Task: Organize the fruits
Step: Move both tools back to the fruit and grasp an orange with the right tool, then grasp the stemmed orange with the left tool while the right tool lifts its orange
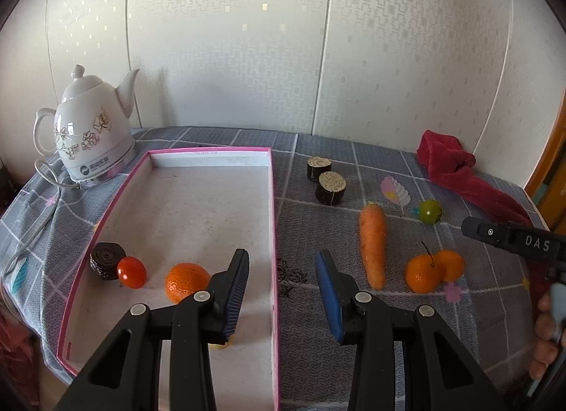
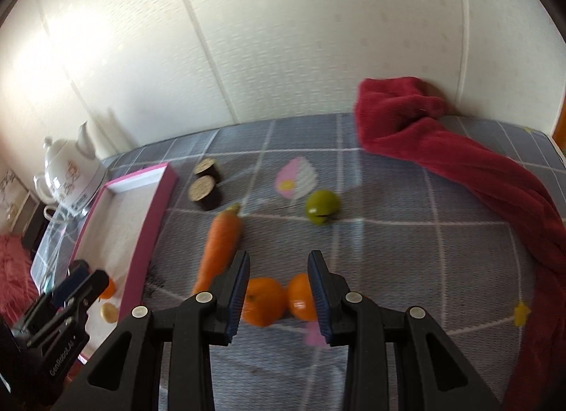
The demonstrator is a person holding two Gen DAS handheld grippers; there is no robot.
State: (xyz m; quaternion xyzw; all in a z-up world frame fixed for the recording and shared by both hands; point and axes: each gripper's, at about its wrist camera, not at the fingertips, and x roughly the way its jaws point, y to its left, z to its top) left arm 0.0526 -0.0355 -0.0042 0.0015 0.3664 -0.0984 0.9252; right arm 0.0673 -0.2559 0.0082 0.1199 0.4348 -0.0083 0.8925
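Observation:
A pink-rimmed white tray (image 1: 274, 216) holds a tangerine (image 1: 185, 282), a red tomato (image 1: 131, 272), a dark roll (image 1: 106, 259) and a small yellow piece (image 1: 221, 345). My left gripper (image 1: 283, 259) stands open and empty, its fingers straddling the tray's right wall. On the grey cloth to the right lie a carrot (image 1: 373, 244), a green tomato (image 1: 429, 212) and two tangerines (image 1: 422, 275) side by side. My right gripper (image 2: 277, 259) hovers open above those tangerines (image 2: 263, 301), gripping nothing; the view is blurred.
Two dark rolls (image 1: 330, 187) stand behind the carrot. A white flowered kettle (image 1: 88, 128) with its cord sits at the back left. A red cloth (image 1: 456, 167) drapes along the right edge. A person's hand (image 1: 544, 333) shows at far right.

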